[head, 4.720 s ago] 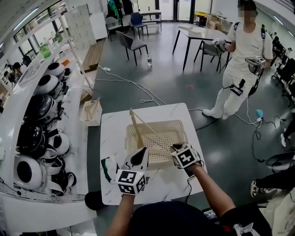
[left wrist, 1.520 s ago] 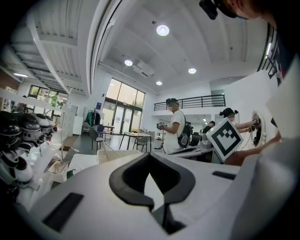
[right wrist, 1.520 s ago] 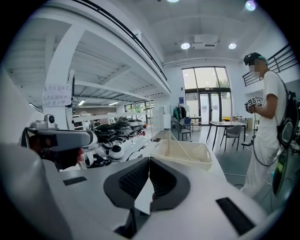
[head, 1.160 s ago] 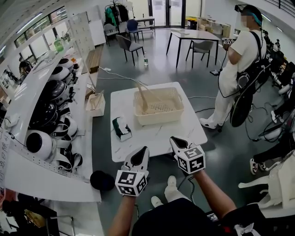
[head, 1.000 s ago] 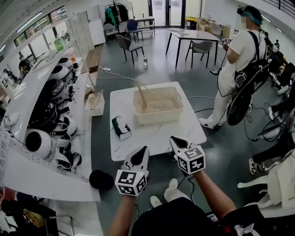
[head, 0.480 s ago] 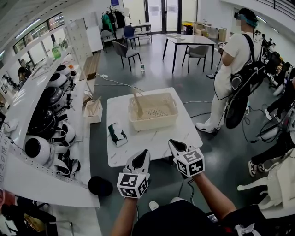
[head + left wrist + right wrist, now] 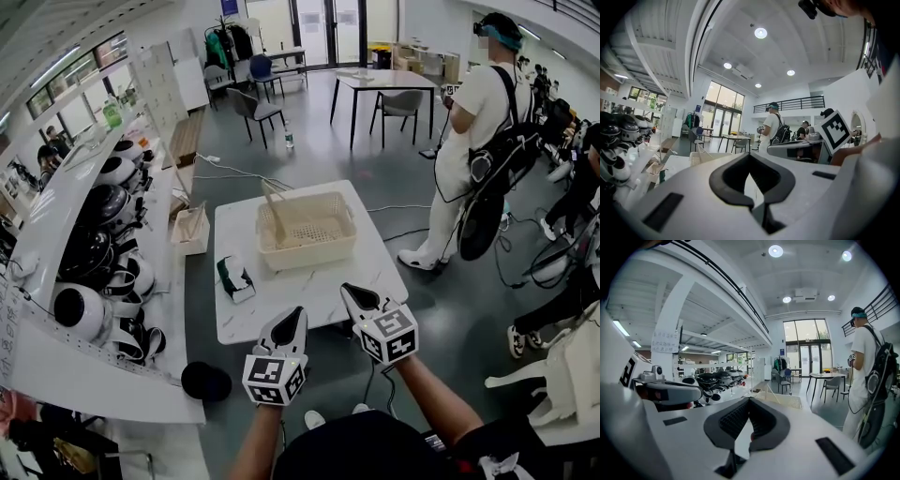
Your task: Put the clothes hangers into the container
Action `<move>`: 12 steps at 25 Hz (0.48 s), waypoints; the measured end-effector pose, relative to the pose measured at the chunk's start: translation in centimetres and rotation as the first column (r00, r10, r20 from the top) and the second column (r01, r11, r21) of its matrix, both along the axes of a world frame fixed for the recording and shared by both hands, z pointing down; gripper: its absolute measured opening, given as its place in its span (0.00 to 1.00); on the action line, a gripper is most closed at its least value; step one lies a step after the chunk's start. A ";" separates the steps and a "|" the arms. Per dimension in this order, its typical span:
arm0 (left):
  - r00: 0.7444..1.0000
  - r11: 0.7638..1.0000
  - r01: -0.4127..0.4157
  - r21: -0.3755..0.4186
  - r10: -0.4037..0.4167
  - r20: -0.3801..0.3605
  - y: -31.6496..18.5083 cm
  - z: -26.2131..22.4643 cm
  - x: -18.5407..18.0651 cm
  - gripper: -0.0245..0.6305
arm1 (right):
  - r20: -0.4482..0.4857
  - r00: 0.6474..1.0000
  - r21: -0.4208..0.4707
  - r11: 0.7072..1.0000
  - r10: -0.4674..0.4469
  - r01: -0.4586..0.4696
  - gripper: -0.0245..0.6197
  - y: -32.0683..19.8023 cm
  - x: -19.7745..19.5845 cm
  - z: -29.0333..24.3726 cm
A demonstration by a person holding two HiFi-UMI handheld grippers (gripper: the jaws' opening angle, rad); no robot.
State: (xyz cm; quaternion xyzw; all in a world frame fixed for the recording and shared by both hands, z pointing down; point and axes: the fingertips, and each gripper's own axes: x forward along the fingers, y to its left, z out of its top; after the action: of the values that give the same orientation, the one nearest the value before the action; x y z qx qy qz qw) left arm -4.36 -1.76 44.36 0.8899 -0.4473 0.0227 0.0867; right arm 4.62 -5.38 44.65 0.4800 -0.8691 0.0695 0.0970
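In the head view both my tools sit low in the frame, well short of the counter (image 7: 281, 305). The left tool (image 7: 296, 313) and the right tool (image 7: 348, 292) point toward it side by side, and neither carries anything. The container (image 7: 309, 253), a pale slotted basket, stands on the far half of the counter, above centre in the frame. A light clothes hanger (image 7: 274, 212) leans up out of its left end. I see no hanger lying on the bare counter, only a small dark-and-white pack (image 7: 234, 278) near its left edge. A box (image 7: 190, 231) stands beside the counter on the left, and I cannot tell what it holds.

In the left gripper view my jaws are closed on each other with nothing between them. The basket shows small, left of centre beyond them.

In the right gripper view the jaws are likewise pressed together and empty, with the basket just above and to the right of them.

I judge the job done or all but done: what hangers I can make out are in the basket, and nothing on the counter is left to fetch.
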 end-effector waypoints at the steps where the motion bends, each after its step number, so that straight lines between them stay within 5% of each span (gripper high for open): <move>1: 1.000 1.000 0.000 -0.001 0.000 0.000 0.0 0.0 0.2 0.04 | 0.004 1.000 0.000 1.000 -0.002 0.002 0.07 0.0 0.0 0.0; 12: 1.000 1.000 0.007 -0.007 -0.007 0.000 -0.5 0.0 0.4 0.04 | -0.007 1.000 -0.010 1.000 -0.007 0.006 0.07 -0.5 0.5 0.8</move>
State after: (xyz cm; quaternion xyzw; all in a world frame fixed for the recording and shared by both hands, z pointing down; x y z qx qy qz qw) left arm -3.99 -2.29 44.40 0.8880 -0.4504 0.0241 0.0898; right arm 5.16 -5.83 45.42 0.4769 -0.8700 0.0718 0.1029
